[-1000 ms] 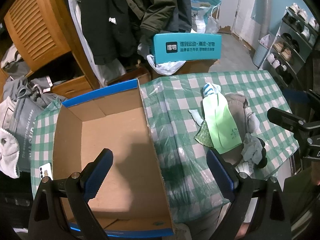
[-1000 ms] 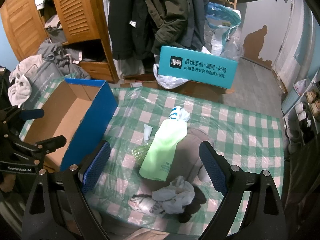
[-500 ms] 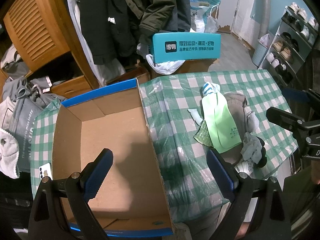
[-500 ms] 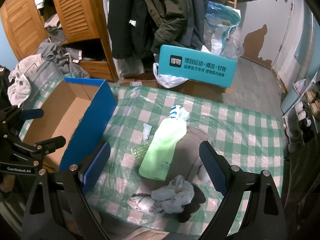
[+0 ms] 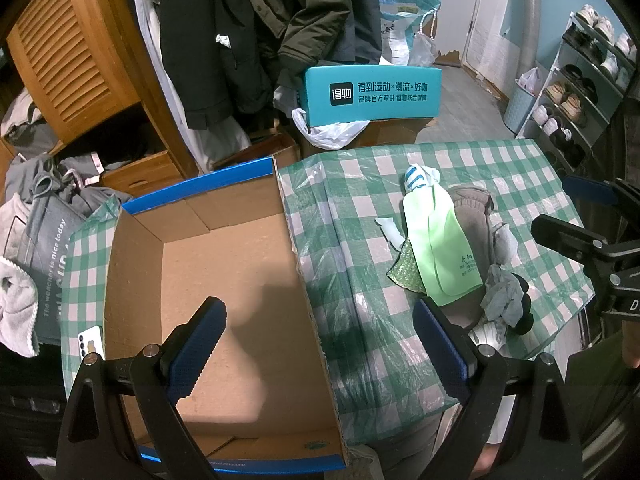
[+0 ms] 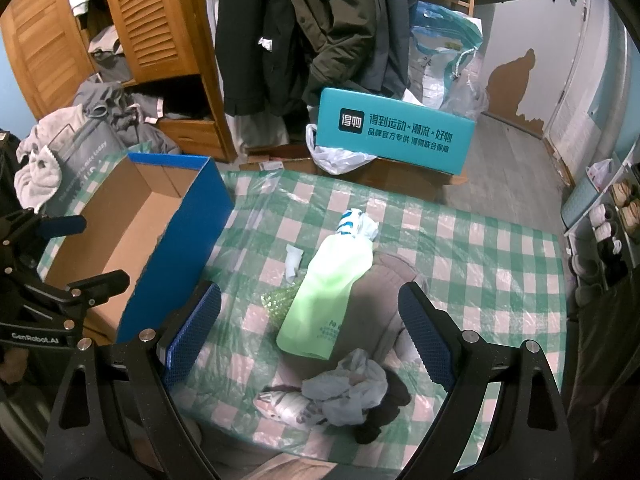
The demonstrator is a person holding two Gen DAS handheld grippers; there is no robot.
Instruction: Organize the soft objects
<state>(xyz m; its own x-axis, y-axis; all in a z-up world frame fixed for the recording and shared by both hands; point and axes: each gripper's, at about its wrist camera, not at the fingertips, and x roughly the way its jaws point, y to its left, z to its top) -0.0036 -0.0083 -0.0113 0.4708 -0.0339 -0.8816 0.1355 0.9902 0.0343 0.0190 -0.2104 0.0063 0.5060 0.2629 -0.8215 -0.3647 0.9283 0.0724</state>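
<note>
Both jaws spread, empty | right gripper (image 6: pixel 310 334) nearer: pale green flat fabric pouch (image 6: pixel 328 290) lies just ahead between its jaws, long axis running away from them, tilted right | left gripper (image 5: pixel 320 346) hovers over open brown cardboard box with blue rim (image 5: pixel 224 264); pouch well off its right jaw on green-checked worktop (image 5: pixel 500 168)

Green-checked tablecloth (image 6: pixel 480 248), pale green bag (image 6: pixel 328 292), blue-sided box (image 6: pixel 180 248)

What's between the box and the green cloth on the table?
A small white scrap and a green glittery piece, otherwise bare checked tablecloth. Clearest in the right wrist view, between box and green cloth.
</note>
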